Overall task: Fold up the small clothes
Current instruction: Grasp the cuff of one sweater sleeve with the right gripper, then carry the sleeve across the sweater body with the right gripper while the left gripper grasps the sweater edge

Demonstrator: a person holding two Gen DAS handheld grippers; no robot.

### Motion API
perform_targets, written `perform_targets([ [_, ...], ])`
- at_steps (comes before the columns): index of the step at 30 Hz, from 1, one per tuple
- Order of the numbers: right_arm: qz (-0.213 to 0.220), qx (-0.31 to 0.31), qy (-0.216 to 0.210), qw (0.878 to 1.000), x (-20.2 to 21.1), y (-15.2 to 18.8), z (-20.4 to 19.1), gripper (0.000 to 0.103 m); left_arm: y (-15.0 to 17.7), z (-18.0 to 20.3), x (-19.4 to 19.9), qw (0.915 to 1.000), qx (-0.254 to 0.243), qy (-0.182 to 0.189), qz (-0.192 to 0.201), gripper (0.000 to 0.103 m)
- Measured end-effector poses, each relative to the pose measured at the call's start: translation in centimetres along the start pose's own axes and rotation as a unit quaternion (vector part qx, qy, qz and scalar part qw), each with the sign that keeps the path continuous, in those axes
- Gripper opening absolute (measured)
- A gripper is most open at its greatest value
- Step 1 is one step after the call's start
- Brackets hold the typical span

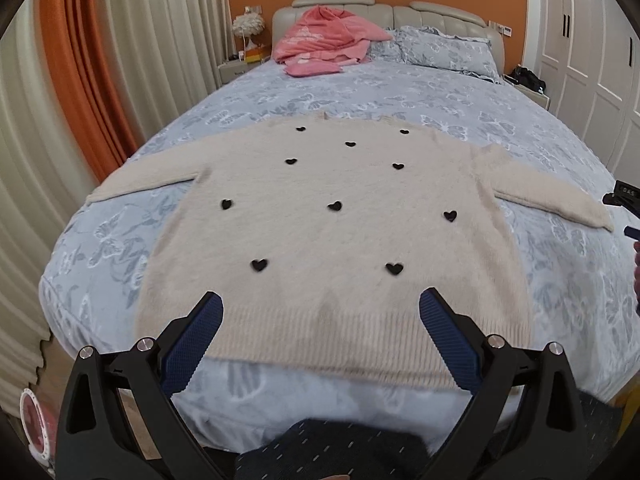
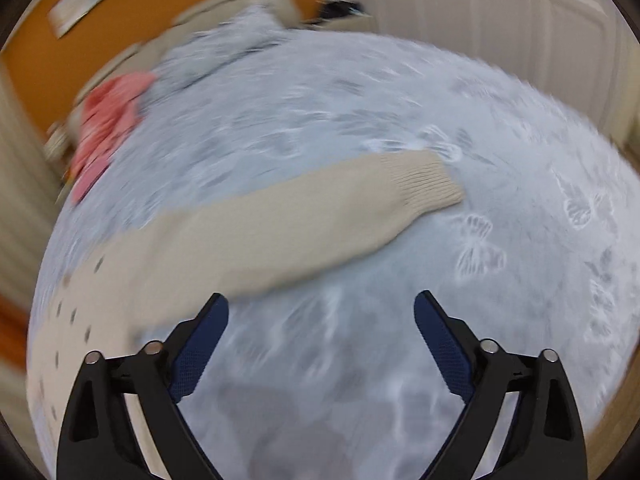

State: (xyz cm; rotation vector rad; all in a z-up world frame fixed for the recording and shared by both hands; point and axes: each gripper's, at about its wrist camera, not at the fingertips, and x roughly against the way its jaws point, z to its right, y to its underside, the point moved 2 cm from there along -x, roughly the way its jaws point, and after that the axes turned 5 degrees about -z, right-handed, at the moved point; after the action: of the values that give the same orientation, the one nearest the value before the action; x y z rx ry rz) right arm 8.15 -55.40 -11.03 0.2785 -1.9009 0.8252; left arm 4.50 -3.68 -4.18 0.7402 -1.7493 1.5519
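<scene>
The cream heart sweater [image 1: 332, 232] lies flat on the bed [image 1: 400, 88], its right sleeve [image 2: 320, 216] stretching sideways just ahead of the wide-open, empty right hand-held gripper [image 2: 321, 312], while the left hand-held gripper [image 1: 321, 308], also open and empty, hovers over the hem.

Even, soft indoor light; no glare. Left wrist view is sharp, with strong fisheye bowing of the curtains [image 1: 60, 128] and dark vignetted corners. Right wrist view is motion-blurred throughout, though the sweater [image 2: 420, 184] cuff stays fairly crisp; a faint shadow lies beneath the right gripper [image 2: 321, 308].
</scene>
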Motion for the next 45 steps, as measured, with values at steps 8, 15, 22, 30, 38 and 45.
perform_targets([
  [8,-0.025,-0.083,0.014,0.996,-7.2,-4.8,4.4,0.049,-2.1,1.4,-4.5,0.9996,-0.007,0.002,-0.028,0.097],
  [15,0.022,-0.056,-0.031,0.998,-5.8,-6.7,1.9,0.013,-1.8,1.4,-6.5,0.9991,-0.014,0.007,-0.04,0.097],
  [22,0.09,0.051,-0.176,0.979,2.8,-8.2,-11.4,0.012,-2.1,-0.3,-6.0,0.9994,0.01,0.013,-0.03,0.097],
  [30,0.073,0.228,-0.294,0.925,8.4,-2.3,-33.5,0.012,-2.5,-3.5,-4.8,0.9991,0.039,0.01,-0.01,0.097],
  [38,-0.025,0.378,-0.286,0.88,2.4,10.9,-48.9,0.021,-2.6,-7.4,-4.9,0.9976,0.068,0.008,-0.011,0.097],
  [45,0.003,0.418,-0.229,0.879,1.7,15.8,-44.0,0.058,-5.2,-10.8,-7.0,0.993,0.104,0.056,-0.01,0.098],
])
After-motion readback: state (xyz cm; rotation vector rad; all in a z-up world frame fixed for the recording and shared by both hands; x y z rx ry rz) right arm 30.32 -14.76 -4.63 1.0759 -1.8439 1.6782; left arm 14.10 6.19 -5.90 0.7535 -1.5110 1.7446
